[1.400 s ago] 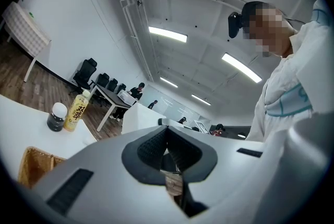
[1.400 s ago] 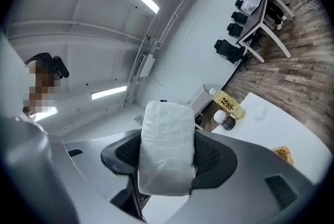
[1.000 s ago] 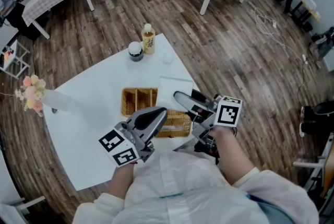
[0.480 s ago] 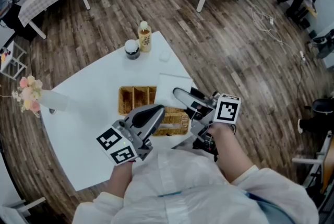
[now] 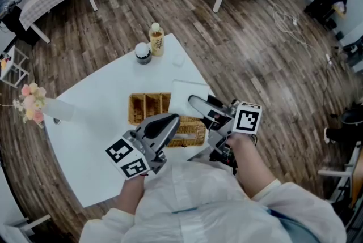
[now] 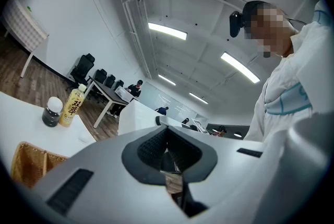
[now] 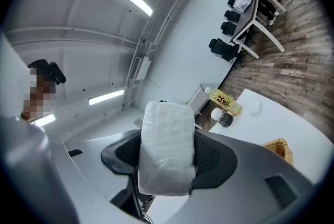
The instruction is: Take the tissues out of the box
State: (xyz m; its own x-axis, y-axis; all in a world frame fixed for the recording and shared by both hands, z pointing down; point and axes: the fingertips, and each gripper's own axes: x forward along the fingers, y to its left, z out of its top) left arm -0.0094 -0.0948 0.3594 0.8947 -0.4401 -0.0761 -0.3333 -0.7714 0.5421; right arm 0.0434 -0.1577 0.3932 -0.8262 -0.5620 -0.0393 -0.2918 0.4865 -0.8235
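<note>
In the right gripper view my right gripper is shut on a white plastic-wrapped tissue pack, which stands upright between the black pads. It is held tilted up toward the ceiling. In the head view the right gripper hangs over the table's right edge, beside the wicker box. The pack itself is hard to make out there. My left gripper hovers over the box's near part. Its jaws are closed together with nothing between them.
A yellow drink bottle and a dark jar stand at the far corner of the white table. A flat white sheet lies right of the box. Flowers stand at the left edge. Wooden floor surrounds the table.
Both grippers keep their places and their grip. Only the head view has shifted a little.
</note>
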